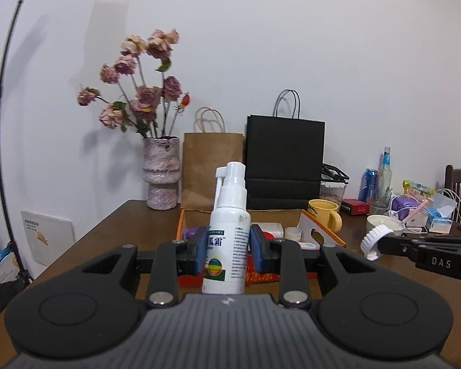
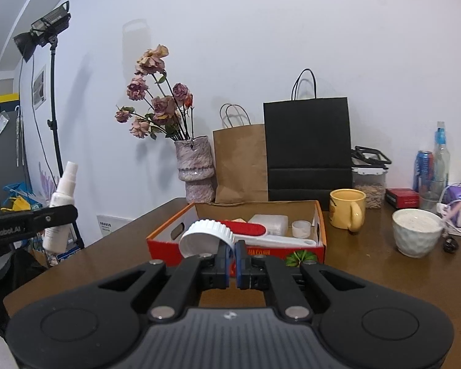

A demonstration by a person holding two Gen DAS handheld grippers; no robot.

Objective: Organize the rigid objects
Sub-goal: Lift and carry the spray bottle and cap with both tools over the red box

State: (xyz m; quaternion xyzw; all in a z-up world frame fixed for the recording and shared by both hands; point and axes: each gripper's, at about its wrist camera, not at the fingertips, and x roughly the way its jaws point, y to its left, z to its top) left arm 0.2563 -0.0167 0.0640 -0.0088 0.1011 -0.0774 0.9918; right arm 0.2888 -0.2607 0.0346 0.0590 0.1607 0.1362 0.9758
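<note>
Right now my left hand-held gripper (image 1: 227, 249) clamps the white spray bottle (image 1: 229, 233) upright, and my right hand-held gripper (image 2: 233, 253) pinches a ribbed white cap (image 2: 206, 236), both above the bench (image 2: 368, 273) before the orange box (image 2: 235, 247). Next, I judge, each goes down into that box.

Both grippers are matte black plastic with blue pads. The left gripper (image 1: 228, 250) has two round discs at 7 and 5 o'clock, silver pivot screws, and a ribbed grey housing bearing a small white logo. The right gripper (image 2: 233, 264) matches; its side reads "DAS".
</note>
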